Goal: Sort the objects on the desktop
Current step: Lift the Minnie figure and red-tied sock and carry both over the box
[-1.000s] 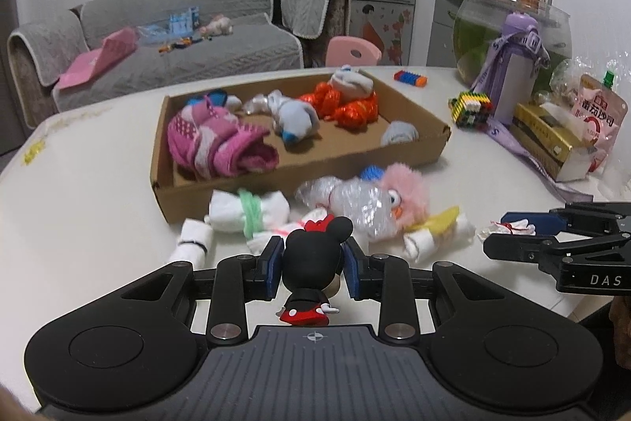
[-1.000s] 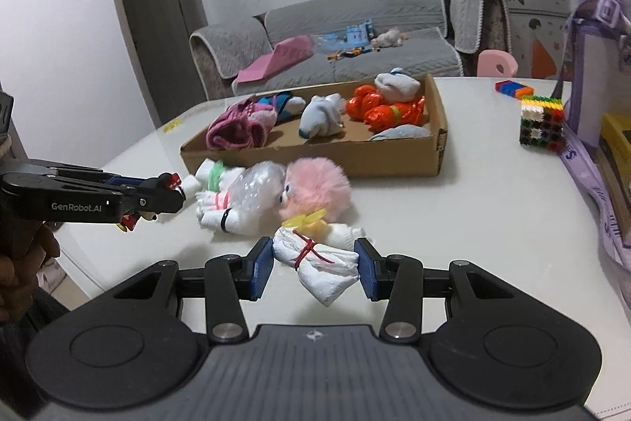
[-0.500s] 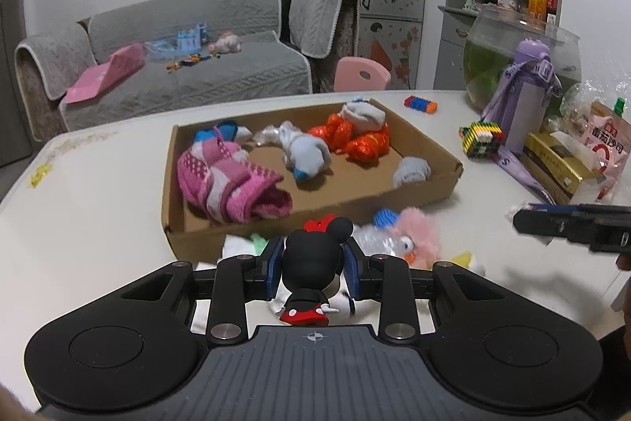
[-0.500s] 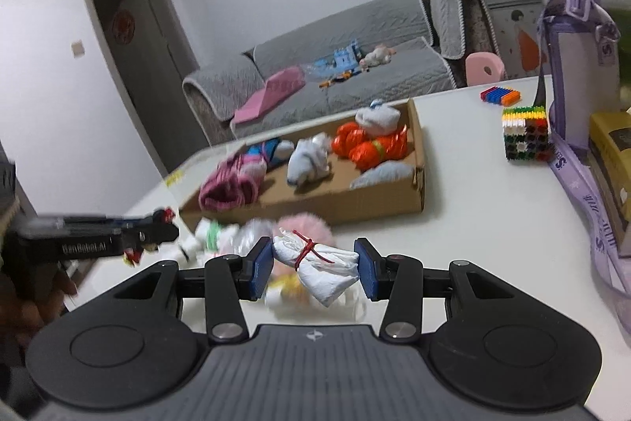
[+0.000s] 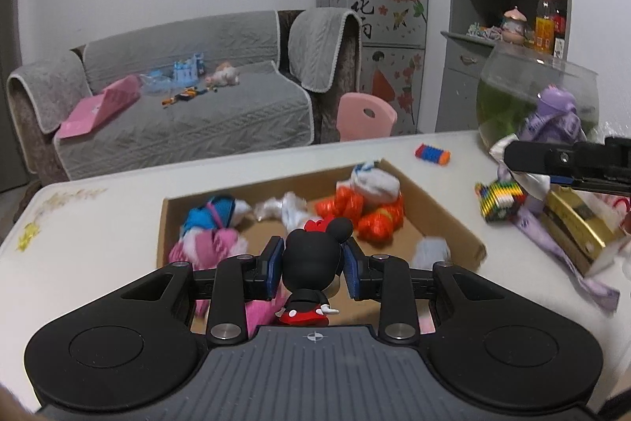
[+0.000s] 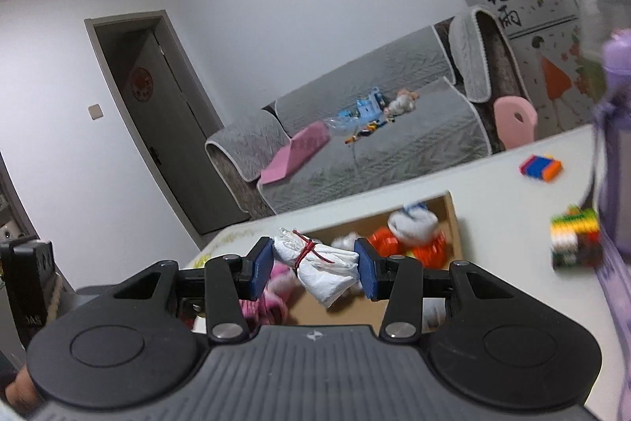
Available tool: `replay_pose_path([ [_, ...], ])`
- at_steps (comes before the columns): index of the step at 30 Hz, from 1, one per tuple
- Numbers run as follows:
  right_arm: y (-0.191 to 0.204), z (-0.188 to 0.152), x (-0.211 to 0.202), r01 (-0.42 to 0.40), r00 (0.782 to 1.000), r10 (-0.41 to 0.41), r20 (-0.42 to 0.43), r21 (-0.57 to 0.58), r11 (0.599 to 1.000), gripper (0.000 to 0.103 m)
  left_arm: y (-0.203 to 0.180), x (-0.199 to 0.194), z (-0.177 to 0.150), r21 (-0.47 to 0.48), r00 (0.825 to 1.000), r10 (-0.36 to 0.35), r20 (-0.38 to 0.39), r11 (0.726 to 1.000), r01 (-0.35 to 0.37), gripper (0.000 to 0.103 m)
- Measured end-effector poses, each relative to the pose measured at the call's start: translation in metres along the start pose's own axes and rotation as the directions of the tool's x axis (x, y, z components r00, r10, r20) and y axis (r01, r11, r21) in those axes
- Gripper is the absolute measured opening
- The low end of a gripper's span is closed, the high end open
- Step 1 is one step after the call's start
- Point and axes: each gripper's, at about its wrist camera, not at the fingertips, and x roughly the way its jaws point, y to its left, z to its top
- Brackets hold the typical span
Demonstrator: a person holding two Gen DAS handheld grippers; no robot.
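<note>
Left gripper [image 5: 313,267] pinching a mouse figurine [image 5: 313,257] by the head; right gripper [image 6: 315,269] pinching a white tied bundle [image 6: 325,269], both above the near edge of the cardboard box [image 5: 445,219]. Could slip from the round head if jolted. Since a second ago: lifted off the table, carried farther over the box.

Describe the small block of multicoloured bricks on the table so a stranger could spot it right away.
Find the cardboard box on the white table, then look just past its right end. The multicoloured brick block sits there beside the purple bottle, striped in many colours.
</note>
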Motion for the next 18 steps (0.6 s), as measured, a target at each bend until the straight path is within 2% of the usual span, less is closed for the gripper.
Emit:
replay_pose_path([
  [4, 0.001, 0.016, 0.026, -0.015, 1.0, 0.015, 0.005, -0.004, 1.0, 0.041, 0.003, 0.027, 0.016, 0.005, 1.0, -0.001, 0.001, 1.0, 0.001, 0.038],
  [9, -0.006, 0.018, 0.044, -0.027, 1.0, 0.027, -0.009, 0.001, 1.0, 0.042, 0.007, 0.057, 0.028, 0.014, 1.0, 0.008, -0.016, 1.0, -0.008, 0.038],
  [18, -0.018, 0.012, 0.056, 0.005, 0.997, -0.002, -0.071, 0.038, 0.999, 0.042, 0.003, 0.09, 0.023, 0.032, 0.996, 0.008, -0.091, 0.999, -0.005, 0.038],
])
